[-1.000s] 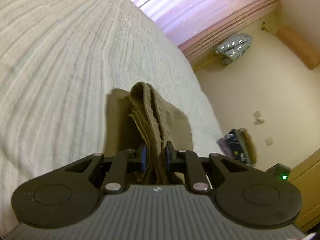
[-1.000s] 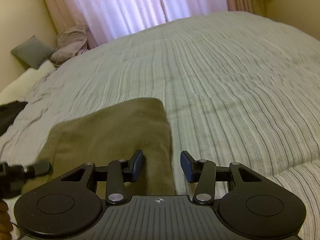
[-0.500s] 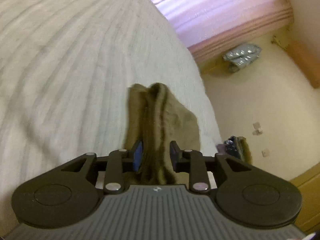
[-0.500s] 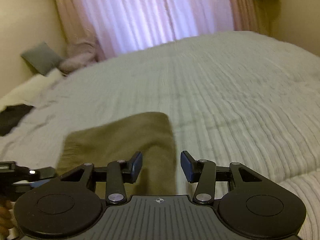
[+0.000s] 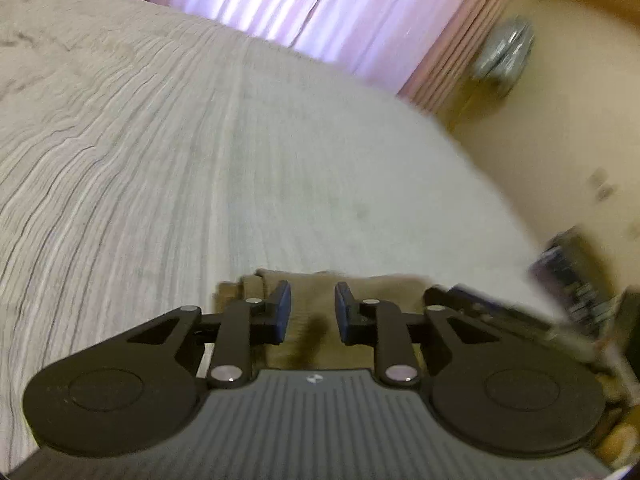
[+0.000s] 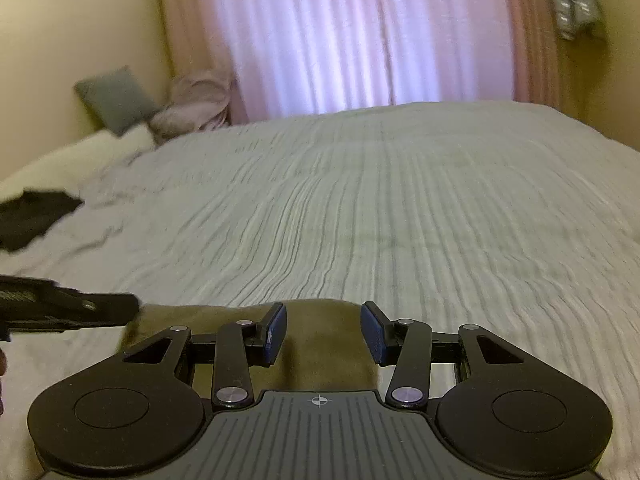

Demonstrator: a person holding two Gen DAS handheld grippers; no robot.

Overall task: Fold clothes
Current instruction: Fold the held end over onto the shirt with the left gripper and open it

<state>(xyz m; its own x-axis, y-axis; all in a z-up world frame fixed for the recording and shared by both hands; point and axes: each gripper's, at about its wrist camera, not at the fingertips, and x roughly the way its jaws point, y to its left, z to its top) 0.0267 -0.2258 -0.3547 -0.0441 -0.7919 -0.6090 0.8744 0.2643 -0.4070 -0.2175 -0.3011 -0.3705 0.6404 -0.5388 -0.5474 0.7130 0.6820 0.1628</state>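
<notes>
A folded olive-brown garment [image 5: 384, 285] lies flat on the pale ribbed bedspread [image 5: 200, 160], near the bed's right edge. My left gripper [image 5: 312, 303] hovers over its near part; its jaws are closing, the cloth shows in the gap below them, and the pads do not press on it. In the right wrist view the same garment [image 6: 324, 360] lies under my right gripper [image 6: 324, 322], which stands open with nothing pinched. The left gripper [image 6: 80, 312] reaches in from the left edge of that view, at the garment's left corner.
Pink curtains [image 6: 360, 40] hang behind the bed. A grey pillow [image 6: 114, 96] and a pinkish bundle [image 6: 196, 104] sit at the headboard end; a dark garment [image 6: 32, 216] lies at the left. Beyond the bed's right edge are blurred floor items [image 5: 576, 272] and a silver bag [image 5: 504, 52].
The left gripper let go of the bunched fold it pinched, rose and swung round; the garment now lies flat. The right gripper tipped upward and drew back a little, still open.
</notes>
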